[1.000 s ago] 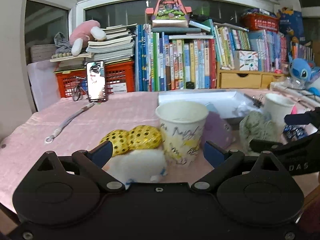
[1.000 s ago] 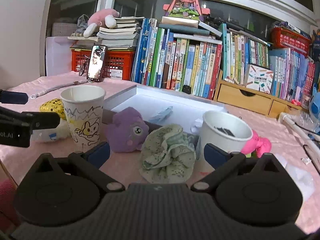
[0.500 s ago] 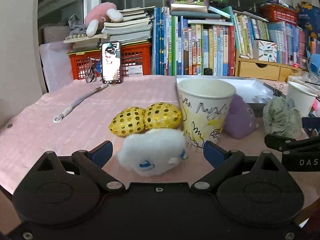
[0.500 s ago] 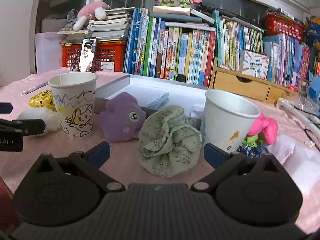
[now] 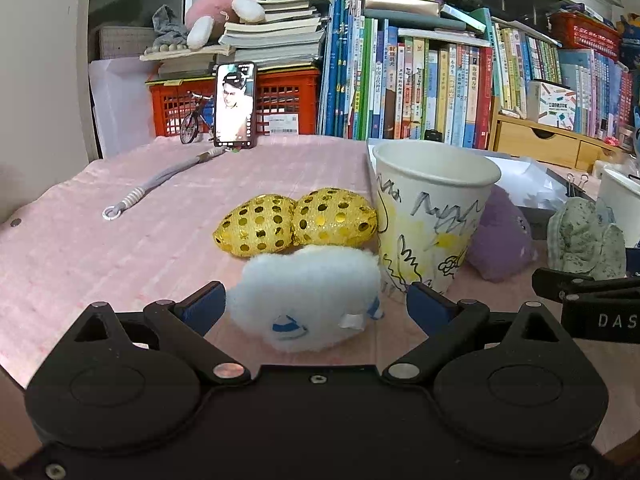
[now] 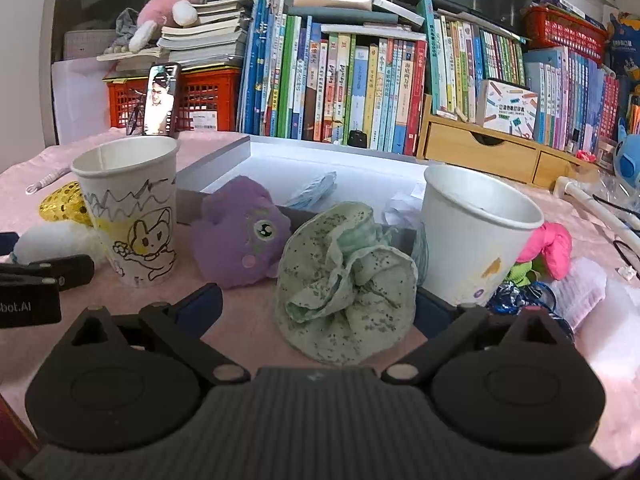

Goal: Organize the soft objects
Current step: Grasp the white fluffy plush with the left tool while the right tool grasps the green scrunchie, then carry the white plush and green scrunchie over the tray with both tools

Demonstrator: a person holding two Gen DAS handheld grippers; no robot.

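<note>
A white fluffy plush (image 5: 308, 300) lies on the pink cloth between the wide-apart fingers of my left gripper (image 5: 316, 302), which is open. Behind the plush sit two gold sequined pads (image 5: 296, 220), with a doodled paper cup (image 5: 432, 216) to their right. A crumpled green speckled cloth (image 6: 348, 288) lies between the fingers of my right gripper (image 6: 318, 306), also open. A purple plush (image 6: 240, 236) rests between the doodled cup (image 6: 128, 208) and the cloth. To the right stands a white paper cup (image 6: 476, 236), and a pink plush (image 6: 552, 248) lies beyond it.
A shallow white tray (image 6: 320, 160) lies behind the toys. A phone (image 5: 235, 104) leans on a red crate (image 5: 288, 100), and a corded strap (image 5: 160, 184) lies at the left. Rows of books (image 6: 360, 80) and a wooden drawer unit (image 6: 480, 148) line the back.
Both grippers have moved forward and lower. The white plush now sits between the left fingers and the green cloth between the right fingers. Both stay open.
</note>
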